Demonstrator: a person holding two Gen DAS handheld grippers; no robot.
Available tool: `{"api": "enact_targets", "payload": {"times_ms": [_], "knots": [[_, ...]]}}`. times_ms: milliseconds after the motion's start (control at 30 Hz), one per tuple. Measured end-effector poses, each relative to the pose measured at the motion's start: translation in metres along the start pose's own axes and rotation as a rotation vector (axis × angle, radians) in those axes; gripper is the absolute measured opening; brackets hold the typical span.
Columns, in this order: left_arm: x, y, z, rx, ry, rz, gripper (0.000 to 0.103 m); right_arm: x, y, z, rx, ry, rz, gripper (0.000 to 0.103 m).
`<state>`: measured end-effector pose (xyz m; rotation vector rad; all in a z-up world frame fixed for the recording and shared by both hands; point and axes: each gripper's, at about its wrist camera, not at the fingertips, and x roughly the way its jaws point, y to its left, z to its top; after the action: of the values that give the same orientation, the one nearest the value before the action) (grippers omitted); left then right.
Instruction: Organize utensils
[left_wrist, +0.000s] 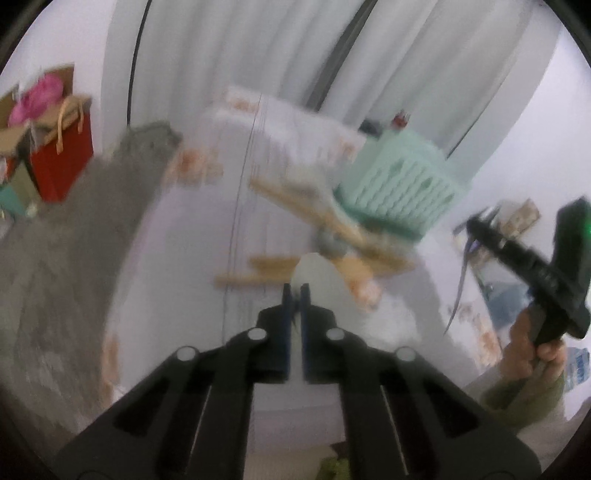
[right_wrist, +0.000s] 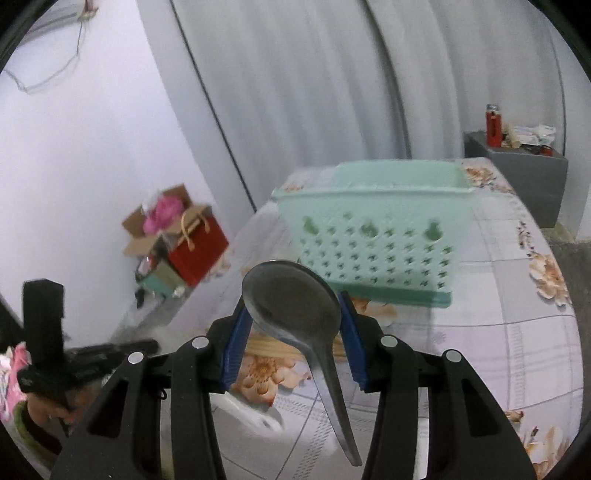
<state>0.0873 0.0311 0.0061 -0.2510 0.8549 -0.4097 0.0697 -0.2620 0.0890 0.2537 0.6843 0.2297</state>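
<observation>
The right gripper (right_wrist: 293, 321) clamps a metal spoon (right_wrist: 291, 306) by the sides of its bowl, its blue pads (right_wrist: 236, 343) pressed against the rim, with the bowl facing the camera and the handle hanging down toward the lens. Beyond it, a mint-green perforated basket (right_wrist: 373, 236) stands on a worktop covered by a floral cloth (right_wrist: 517, 314). Pale wooden utensils (right_wrist: 266, 347) lie on the cloth just below the spoon, partly hidden by the gripper. In the blurred left wrist view, the left gripper (left_wrist: 294, 291) has its blue pads almost together; a white rounded object (left_wrist: 317, 273) sits right at their tips, but the blur leaves it unclear whether they pinch it. Ahead of it, wooden utensils (left_wrist: 314, 218) lie scattered on the cloth next to the basket (left_wrist: 399, 184). The right gripper (left_wrist: 476, 229) appears at that view's right edge with the spoon handle (left_wrist: 460, 291) dangling below. A red gift bag (right_wrist: 195, 247) and a cardboard box (right_wrist: 147, 225) sit on the floor to the left.
</observation>
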Motion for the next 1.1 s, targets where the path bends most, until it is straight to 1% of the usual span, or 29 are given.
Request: {"api": "enact_targets", "payload": {"times_ms": [33,100,200,267,333,467,533,600,667,867,933,967,1000,1033,1100], "knots": [[-0.01,-0.005,0.01,0.016,-0.04,0.001,0.0,-0.005,-0.004,0.001,0.01,-0.017,0.003,0.046],[-0.021,-0.013,0.026,0.041,-0.091,0.017,0.0,-0.011,-0.01,0.001,0.024,-0.037,0.007,0.046],[-0.04,-0.029,0.056,0.087,-0.196,0.026,0.0,-0.017,-0.019,-0.001,0.038,-0.058,0.014,0.046],[-0.054,-0.042,0.079,0.134,-0.278,0.043,0.0,-0.019,-0.023,-0.002,0.048,-0.068,0.019,0.046],[-0.059,-0.058,0.098,0.182,-0.332,0.057,0.0,-0.021,-0.028,-0.004,0.058,-0.076,0.026,0.046],[-0.06,-0.093,0.125,0.29,-0.418,0.1,0.0,-0.025,-0.037,-0.005,0.067,-0.092,0.032,0.046],[-0.055,-0.108,0.134,0.339,-0.442,0.11,0.0,-0.027,-0.04,-0.006,0.07,-0.1,0.034,0.046],[-0.045,-0.122,0.141,0.395,-0.446,0.133,0.0,-0.027,-0.043,-0.006,0.075,-0.105,0.038,0.046],[-0.027,-0.137,0.145,0.456,-0.429,0.17,0.0,-0.027,-0.046,-0.006,0.084,-0.109,0.043,0.046],[0.021,-0.161,0.144,0.578,-0.343,0.225,0.0,-0.03,-0.049,-0.007,0.098,-0.114,0.051,0.046],[0.037,-0.163,0.145,0.589,-0.294,0.225,0.0,-0.031,-0.05,-0.007,0.103,-0.116,0.055,0.046],[0.043,-0.162,0.145,0.581,-0.27,0.213,0.0,-0.032,-0.05,-0.006,0.105,-0.117,0.057,0.046],[0.047,-0.16,0.145,0.562,-0.249,0.193,0.001,-0.032,-0.05,-0.006,0.106,-0.119,0.058,0.046],[0.049,-0.153,0.146,0.516,-0.235,0.15,0.003,-0.033,-0.051,-0.006,0.106,-0.122,0.057,0.046],[0.046,-0.142,0.149,0.447,-0.229,0.102,0.024,-0.035,-0.051,-0.005,0.107,-0.127,0.055,0.046]]}}
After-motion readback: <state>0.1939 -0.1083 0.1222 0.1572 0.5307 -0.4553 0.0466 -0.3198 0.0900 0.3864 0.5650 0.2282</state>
